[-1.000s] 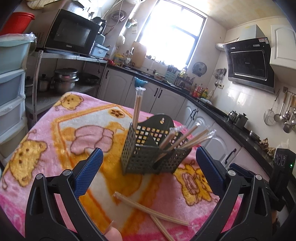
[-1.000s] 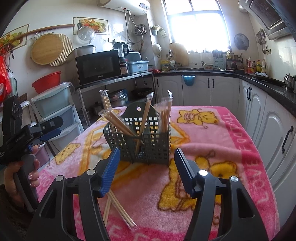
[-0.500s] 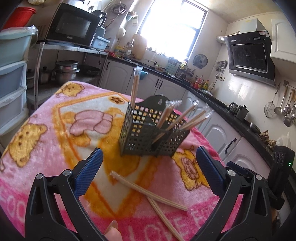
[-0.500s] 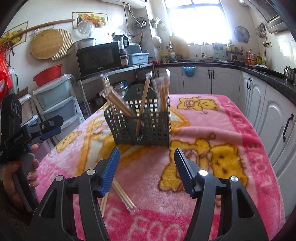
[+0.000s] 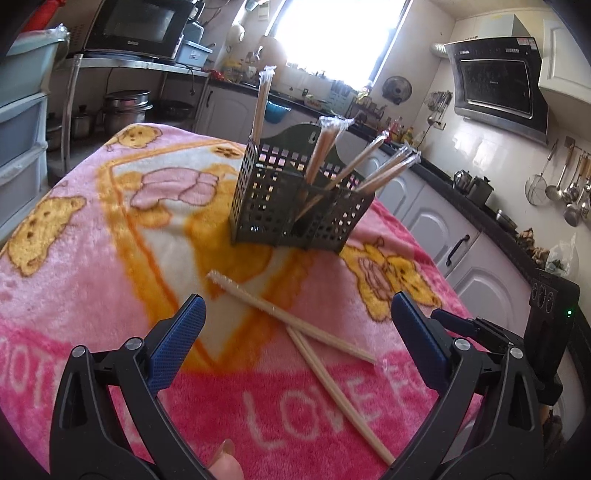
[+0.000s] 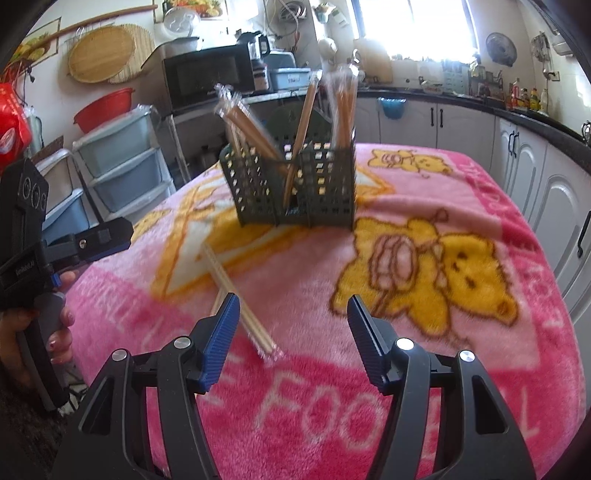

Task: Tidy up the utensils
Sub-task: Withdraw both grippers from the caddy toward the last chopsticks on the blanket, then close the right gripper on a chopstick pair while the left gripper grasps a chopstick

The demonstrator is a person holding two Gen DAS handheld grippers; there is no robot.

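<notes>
Each tool (image 6: 293,321) has black arms, silver screws, ribbed blue pads (image 5: 177,341); fingernails seem dark-painted.

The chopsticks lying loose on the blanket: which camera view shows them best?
The left wrist view: both loose chopsticks lie crossed, sharp and nearly unobstructed. In the right wrist view they are blurred, and the right tool partly hides one.

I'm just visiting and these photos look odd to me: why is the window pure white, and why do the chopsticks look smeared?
Left wrist view: the window is overexposed and edges bow from the fisheye lens. Right wrist view: motion blur smears the wrapped wooden chopsticks in the dark green perforated plastic basket.
</notes>
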